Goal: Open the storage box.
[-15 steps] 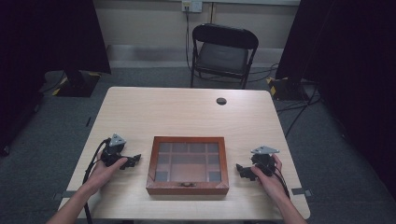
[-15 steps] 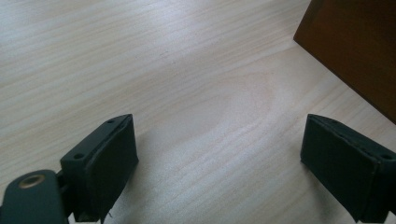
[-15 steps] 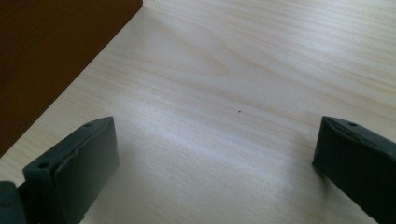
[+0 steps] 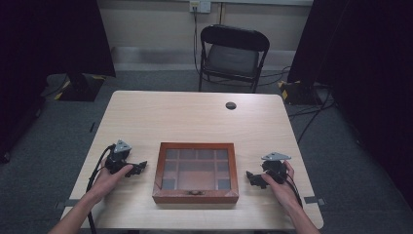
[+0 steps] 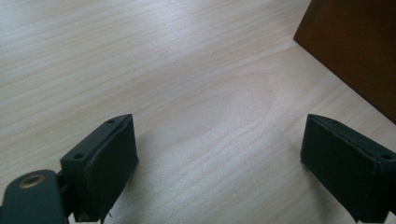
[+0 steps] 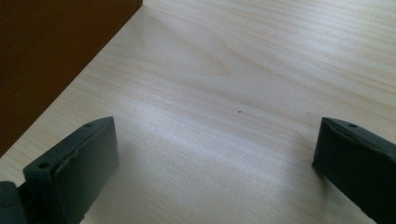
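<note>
Comparing with half a second ago, I see almost nothing has shifted: my left gripper (image 4: 141, 166) and right gripper (image 4: 250, 176) still rest on the table (image 4: 195, 117), jaws wide and empty, flanking the closed wooden box (image 4: 196, 172). I judge work hasn't begun.

Wooden box (image 5: 355, 51) cut off by edge; compartment contents unreadable.
</note>
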`<move>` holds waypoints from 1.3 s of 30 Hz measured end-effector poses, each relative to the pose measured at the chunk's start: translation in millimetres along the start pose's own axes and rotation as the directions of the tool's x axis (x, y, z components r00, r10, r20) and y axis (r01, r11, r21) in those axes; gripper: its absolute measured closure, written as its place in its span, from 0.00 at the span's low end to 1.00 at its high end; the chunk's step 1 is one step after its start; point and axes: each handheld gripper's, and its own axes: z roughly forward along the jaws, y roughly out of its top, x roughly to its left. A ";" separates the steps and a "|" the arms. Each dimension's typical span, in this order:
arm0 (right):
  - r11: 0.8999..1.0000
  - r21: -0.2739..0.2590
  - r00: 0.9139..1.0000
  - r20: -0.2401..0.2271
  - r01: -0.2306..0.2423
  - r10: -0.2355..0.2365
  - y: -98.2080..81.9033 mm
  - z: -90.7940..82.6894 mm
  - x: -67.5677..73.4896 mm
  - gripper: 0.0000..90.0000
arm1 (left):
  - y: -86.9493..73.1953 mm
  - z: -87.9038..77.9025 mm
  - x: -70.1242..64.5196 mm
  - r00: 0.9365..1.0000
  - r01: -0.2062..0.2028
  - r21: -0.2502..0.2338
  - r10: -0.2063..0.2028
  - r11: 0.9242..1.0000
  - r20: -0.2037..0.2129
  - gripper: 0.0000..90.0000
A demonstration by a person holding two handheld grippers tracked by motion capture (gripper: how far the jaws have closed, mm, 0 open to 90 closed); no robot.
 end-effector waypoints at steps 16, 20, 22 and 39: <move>0.999 -0.052 0.998 -0.060 -0.003 0.000 22.0 -23.7 9.3 0.21 | 0.0 0.0 0.2 1.000 -0.001 0.001 0.001 1.000 0.002 0.11; 0.996 -0.091 0.996 -0.090 -0.013 0.005 29.0 -31.8 12.1 0.21 | 0.0 0.0 0.3 1.000 -0.001 0.001 0.001 1.000 0.004 0.11; 0.996 -0.092 0.997 -0.083 -0.008 0.000 32.0 -34.3 13.2 0.24 | 0.1 0.0 0.3 1.000 -0.001 0.001 0.001 1.000 0.004 0.11; 0.988 -0.152 0.976 -0.217 -0.028 -0.006 58.9 -63.9 31.0 0.32 | 0.1 0.1 0.6 1.000 -0.002 0.001 0.002 1.000 0.006 0.11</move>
